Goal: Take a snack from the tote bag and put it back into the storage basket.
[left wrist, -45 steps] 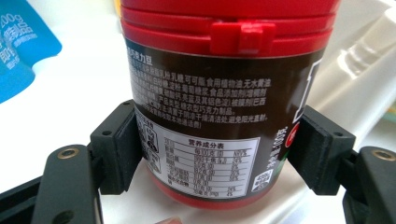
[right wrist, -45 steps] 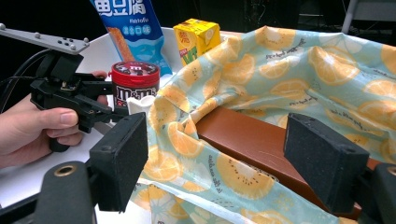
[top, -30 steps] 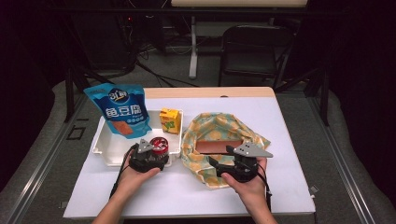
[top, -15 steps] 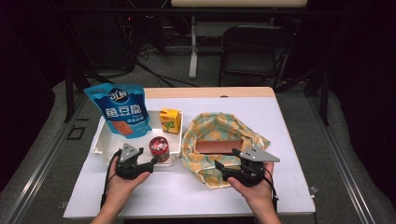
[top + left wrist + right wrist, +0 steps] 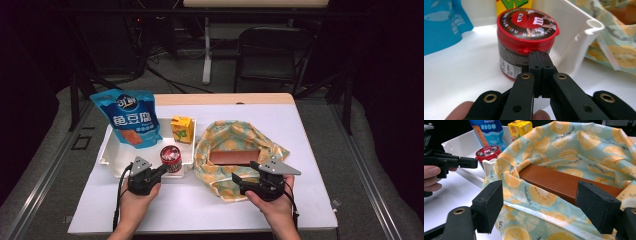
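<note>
Since your left gripper (image 5: 539, 56) sits clenched on nothing, reopen it wide and take the stiff, slick, light candy tub (image 5: 526, 40) across its sides below the lid

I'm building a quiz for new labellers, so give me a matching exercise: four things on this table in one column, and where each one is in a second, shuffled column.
Things:
1. candy tub
2. juice carton
3. brown box
4. blue snack bag

Places:
A. lying in the lemon-print cloth
B. leaning at the far left of the white tray
C. in the tray's near right corner, before the shut left gripper
D. at the tray's far right corner

Pairs: 1-C, 2-D, 3-A, 4-B
</note>
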`<state>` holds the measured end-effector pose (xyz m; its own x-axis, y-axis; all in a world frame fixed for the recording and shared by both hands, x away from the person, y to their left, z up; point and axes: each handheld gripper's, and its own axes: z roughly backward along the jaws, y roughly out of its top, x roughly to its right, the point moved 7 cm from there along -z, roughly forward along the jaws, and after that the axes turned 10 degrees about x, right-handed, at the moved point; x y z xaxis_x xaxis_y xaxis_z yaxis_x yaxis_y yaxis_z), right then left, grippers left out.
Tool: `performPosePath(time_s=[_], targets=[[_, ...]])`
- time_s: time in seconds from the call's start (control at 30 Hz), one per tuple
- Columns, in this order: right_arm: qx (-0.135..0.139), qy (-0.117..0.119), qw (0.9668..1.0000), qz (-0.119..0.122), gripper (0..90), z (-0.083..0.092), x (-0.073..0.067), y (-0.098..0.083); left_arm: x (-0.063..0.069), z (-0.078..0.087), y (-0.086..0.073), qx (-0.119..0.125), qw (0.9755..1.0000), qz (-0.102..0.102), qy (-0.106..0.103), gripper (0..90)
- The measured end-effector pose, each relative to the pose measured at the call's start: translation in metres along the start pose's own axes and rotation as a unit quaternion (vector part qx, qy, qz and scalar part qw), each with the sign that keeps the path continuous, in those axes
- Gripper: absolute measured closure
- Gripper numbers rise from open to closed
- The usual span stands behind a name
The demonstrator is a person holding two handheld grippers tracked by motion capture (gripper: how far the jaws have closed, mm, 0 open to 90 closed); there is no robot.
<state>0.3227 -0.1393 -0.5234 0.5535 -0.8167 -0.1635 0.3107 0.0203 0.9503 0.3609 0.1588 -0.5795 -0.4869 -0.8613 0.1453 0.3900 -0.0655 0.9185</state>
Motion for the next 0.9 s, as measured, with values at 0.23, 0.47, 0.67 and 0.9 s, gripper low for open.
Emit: performPosePath(time_s=[0.23, 0.47, 0.67, 0.9], targets=[[-0.002, 0.001, 1.0, -0.001, 22.2, -0.002, 0.0, -0.002, -0.014, -0.003, 0.008, 0.007, 0.9996, 0.027, 0.005, 90.0], [-0.004, -0.003, 1.0, -0.003, 22.3, -0.003, 0.002, -0.003, -0.025, -0.012, 0.015, -0.008, 0.9989, 0.034, 0.033, 90.0], [-0.004, -0.003, 1.0, -0.002, 22.3, -0.004, 0.002, -0.004, -0.036, -0.022, 0.023, -0.009, 0.9974, 0.05, 0.051, 90.0], [-0.006, -0.005, 1.0, -0.003, 22.4, -0.003, 0.005, -0.004, -0.04, -0.034, 0.027, -0.01, 0.9961, 0.068, 0.056, 88.6]])
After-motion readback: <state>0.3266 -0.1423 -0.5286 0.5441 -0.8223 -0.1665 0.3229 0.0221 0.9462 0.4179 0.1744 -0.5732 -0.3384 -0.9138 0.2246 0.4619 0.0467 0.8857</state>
